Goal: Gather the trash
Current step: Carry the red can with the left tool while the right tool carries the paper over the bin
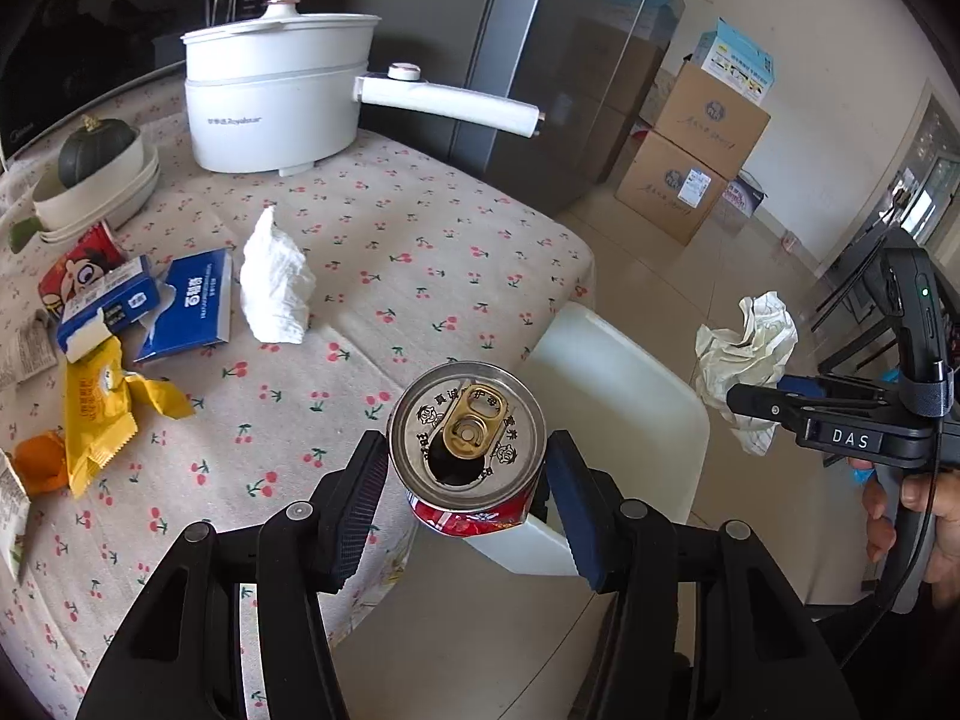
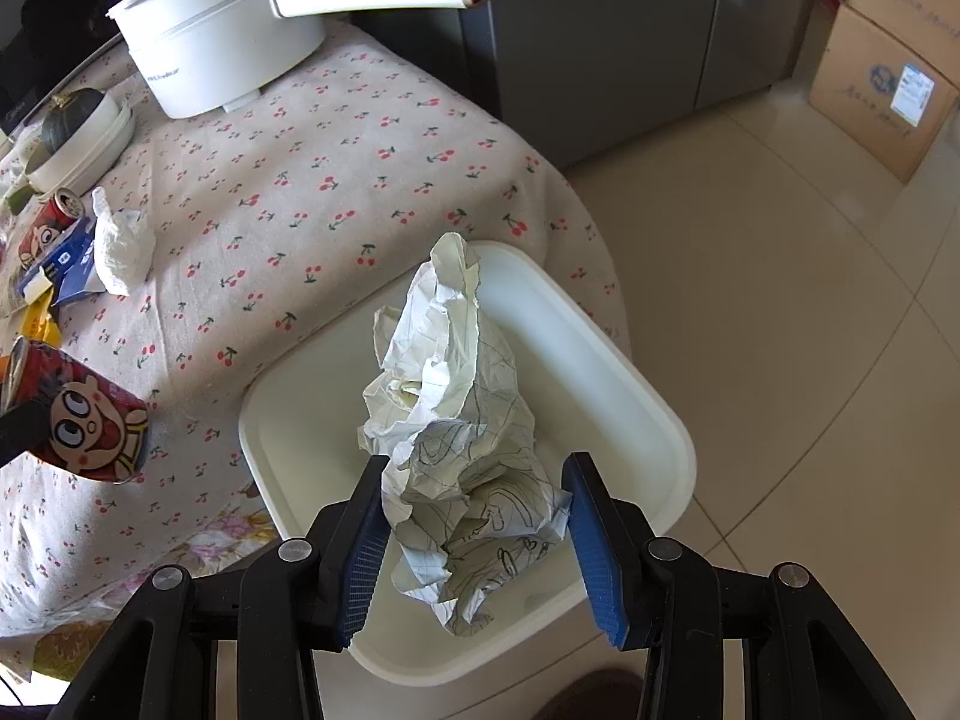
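My left gripper point(image 1: 465, 480) is shut on a red drink can point(image 1: 467, 441) with an open pull-tab top, held at the table's edge beside the white bin point(image 1: 624, 396). The same can point(image 2: 90, 426) shows at the left of the right wrist view. My right gripper point(image 2: 474, 516) is shut on a crumpled ball of scribbled paper point(image 2: 456, 420), hanging over the white bin point(image 2: 654, 414). In the left wrist view that paper point(image 1: 747, 354) and the right gripper point(image 1: 735, 399) appear at the right, with a hand behind. A white tissue wad point(image 1: 276, 288) lies on the cloth.
On the cherry-print tablecloth point(image 1: 420, 240) lie blue cartons point(image 1: 192, 306), a yellow wrapper point(image 1: 102, 402), another red can point(image 1: 78, 270) and an orange scrap point(image 1: 39, 462). A white electric pot point(image 1: 276, 102) and a bowl with a squash point(image 1: 96, 174) stand behind. Cardboard boxes point(image 1: 696, 150) sit on the floor.
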The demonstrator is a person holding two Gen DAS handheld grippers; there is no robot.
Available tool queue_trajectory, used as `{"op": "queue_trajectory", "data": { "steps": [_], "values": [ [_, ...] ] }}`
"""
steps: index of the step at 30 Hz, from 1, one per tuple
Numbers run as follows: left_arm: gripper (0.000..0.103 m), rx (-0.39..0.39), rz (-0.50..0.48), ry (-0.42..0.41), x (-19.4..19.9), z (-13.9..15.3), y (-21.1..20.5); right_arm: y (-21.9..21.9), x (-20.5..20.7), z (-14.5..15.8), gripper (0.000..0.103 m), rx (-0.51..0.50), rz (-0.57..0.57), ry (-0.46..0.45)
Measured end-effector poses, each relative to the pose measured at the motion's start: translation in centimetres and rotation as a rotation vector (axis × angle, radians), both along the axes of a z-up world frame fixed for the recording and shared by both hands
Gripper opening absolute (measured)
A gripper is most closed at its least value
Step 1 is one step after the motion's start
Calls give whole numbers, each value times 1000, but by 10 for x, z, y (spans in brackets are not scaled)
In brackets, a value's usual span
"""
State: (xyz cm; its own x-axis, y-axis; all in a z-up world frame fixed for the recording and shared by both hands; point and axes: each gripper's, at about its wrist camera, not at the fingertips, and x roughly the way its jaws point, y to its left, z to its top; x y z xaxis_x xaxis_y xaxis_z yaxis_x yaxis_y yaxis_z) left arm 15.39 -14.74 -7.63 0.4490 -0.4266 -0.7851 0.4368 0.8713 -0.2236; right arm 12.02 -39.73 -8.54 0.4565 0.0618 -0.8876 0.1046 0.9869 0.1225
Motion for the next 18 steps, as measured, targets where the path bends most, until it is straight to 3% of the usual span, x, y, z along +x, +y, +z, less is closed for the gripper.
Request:
{"op": "queue_trajectory", "data": {
  "steps": [9,18],
  "values": [
    [57,-15,-76,-1,7,-25,-53,-20,-3,-8,50,-15,-14,15],
    [57,24,-108,-3,15,-46,-65,-34,-7,-17,50,-32,-29,37]
  ]
}}
